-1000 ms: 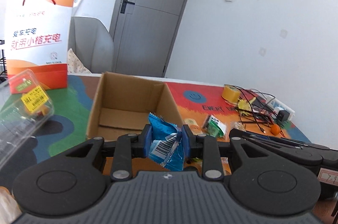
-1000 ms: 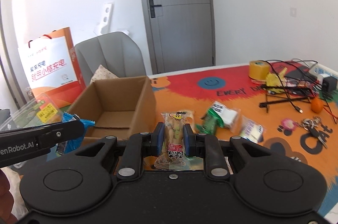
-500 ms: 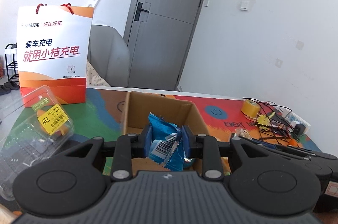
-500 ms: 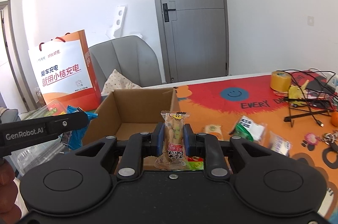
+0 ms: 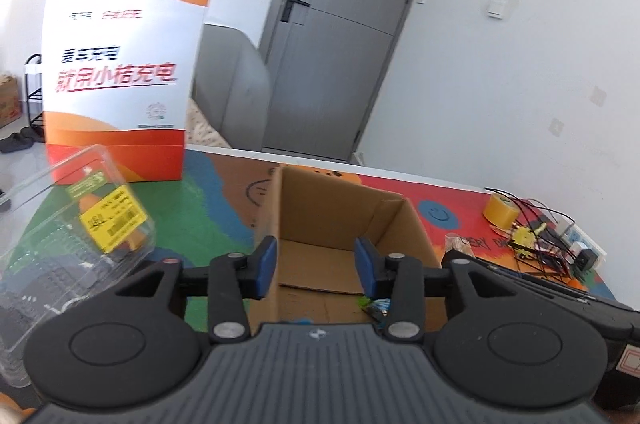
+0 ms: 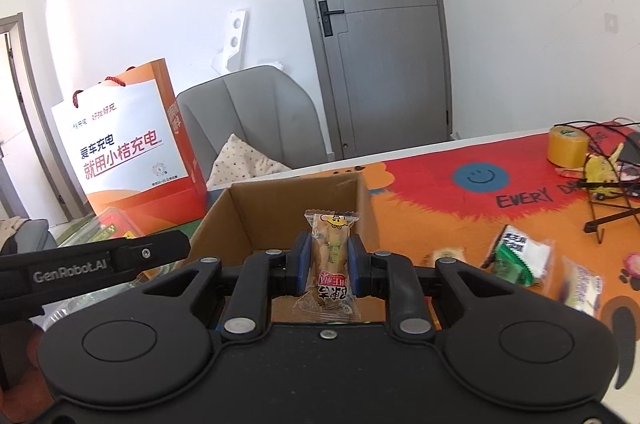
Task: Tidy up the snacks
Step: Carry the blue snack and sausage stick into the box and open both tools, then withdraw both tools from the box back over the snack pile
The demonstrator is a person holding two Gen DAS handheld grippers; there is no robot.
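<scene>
Left gripper (image 5: 315, 266) fingers just opened, nothing between them; blue foil snack packet (image 5: 378, 306) lies in open brown cardboard box (image 5: 340, 212). Right gripper (image 6: 329, 266) fingers pinch clear-wrapped beige snack (image 6: 331, 264) over the box. About 3 packets (image 6: 516, 258) remain on the desk (image 6: 440, 199), right of it.

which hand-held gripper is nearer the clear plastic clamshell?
Left. The left hand-held gripper sits right beside the clamshell; the right hand-held gripper is farther off, across the cardboard box.

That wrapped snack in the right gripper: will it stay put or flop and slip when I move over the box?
Probably stays: the right gripper pinches the wrapped snack mid-body, and it stands upright, so it seems fairly stiff. The glossy film may be slippery. It looks light, likely dropping flat into the cardboard box.
</scene>
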